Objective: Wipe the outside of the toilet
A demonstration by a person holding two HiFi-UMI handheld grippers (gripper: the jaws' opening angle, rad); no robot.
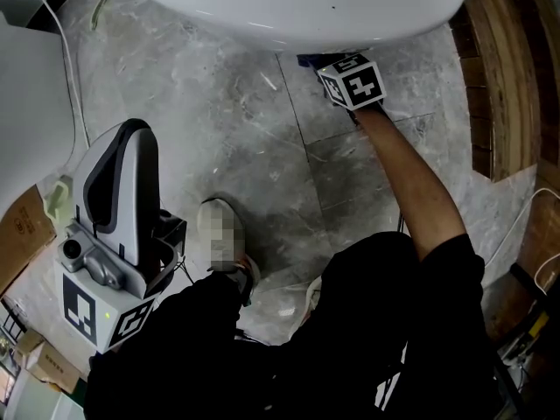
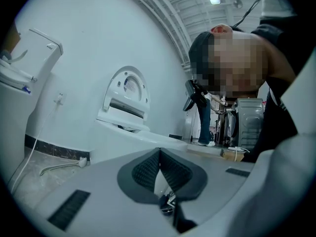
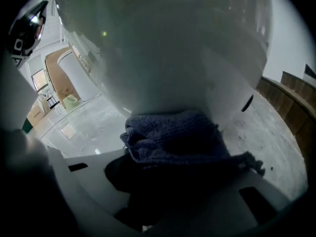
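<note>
The white toilet bowl (image 1: 297, 7) fills the top of the head view and bulges close overhead in the right gripper view (image 3: 168, 48). My right gripper (image 1: 348, 79) reaches under the bowl's front, its tips hidden by the rim. It is shut on a blue-grey knitted cloth (image 3: 173, 137), which is pressed against the bowl's underside; a corner of the cloth (image 1: 308, 59) peeks out. My left gripper (image 1: 131, 138) is held back at the lower left, away from the toilet. Its ribbed pads (image 2: 148, 169) meet with nothing between them.
Grey marble floor tiles (image 1: 227, 147) lie below the bowl. Wooden boards (image 1: 499, 68) run along the right. A white fixture (image 1: 26, 103), a thin cable (image 1: 72, 77) and cardboard boxes (image 1: 22, 234) are at the left. The person's shoe (image 1: 219, 234) stands beside the left gripper. Another toilet (image 2: 123, 102) stands behind.
</note>
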